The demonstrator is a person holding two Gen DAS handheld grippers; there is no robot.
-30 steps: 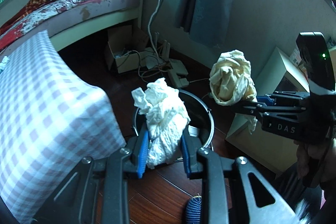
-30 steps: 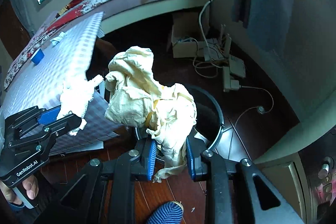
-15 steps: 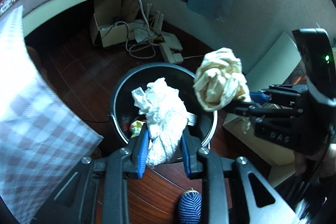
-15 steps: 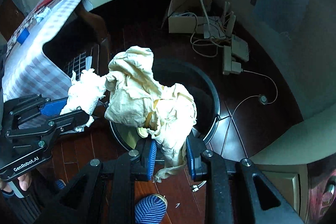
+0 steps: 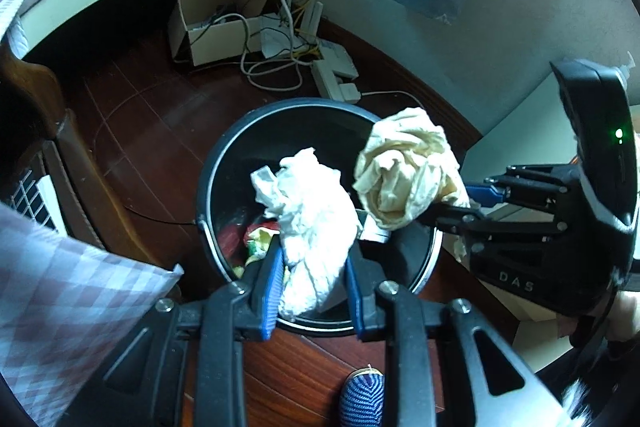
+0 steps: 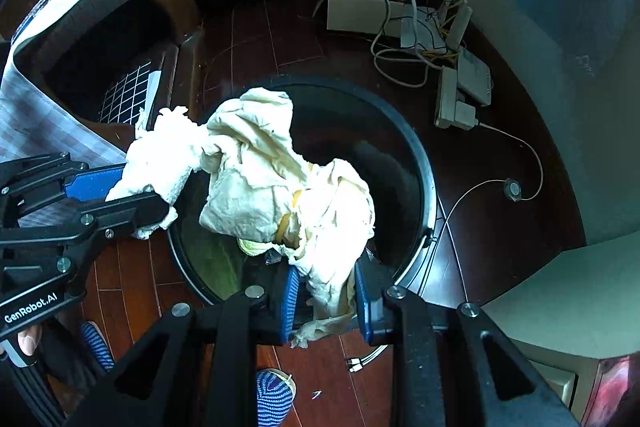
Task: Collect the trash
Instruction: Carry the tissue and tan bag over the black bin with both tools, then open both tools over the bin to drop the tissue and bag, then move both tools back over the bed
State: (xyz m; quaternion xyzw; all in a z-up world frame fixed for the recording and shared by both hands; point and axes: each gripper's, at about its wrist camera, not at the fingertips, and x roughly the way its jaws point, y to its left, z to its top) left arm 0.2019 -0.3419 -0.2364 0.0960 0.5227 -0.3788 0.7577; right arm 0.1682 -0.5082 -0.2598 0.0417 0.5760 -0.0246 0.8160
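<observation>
Both tongs are over the bin now! The left tongs (image 5: 312,287) point steeply down at the round black trash bin (image 5: 224,163), and between their blue pads sits a crumpled white tissue wad (image 5: 316,227). The jaws are easing apart at this moment, yet the pads are touching the wad on both sides, so it is held above the bin's mouth. Down inside the bin, red and yellow scraps (image 5: 252,235) show past the wad.

Over on the right, the right tongs (image 6: 326,301) carry a bigger, cream-coloured crumpled paper bundle (image 6: 276,183), its lower tail pinched between the blue pads; these jaws are opening too, with the bundle between them and in contact. From the right wrist view the bundle hangs directly above the bin's dark opening (image 6: 360,131), and the white wad sits just beside it at the bin's left rim, the two nearly touching.

Around the bin lies dark wooden floor (image 5: 152,131). Beyond it, a cardboard box (image 5: 208,23) and a tangle of white cables with a power strip (image 5: 336,71) rest against the wall. A checked cloth (image 5: 60,307) drapes at the left, and a striped blue slipper toe (image 6: 274,399) pokes in at the bottom.
</observation>
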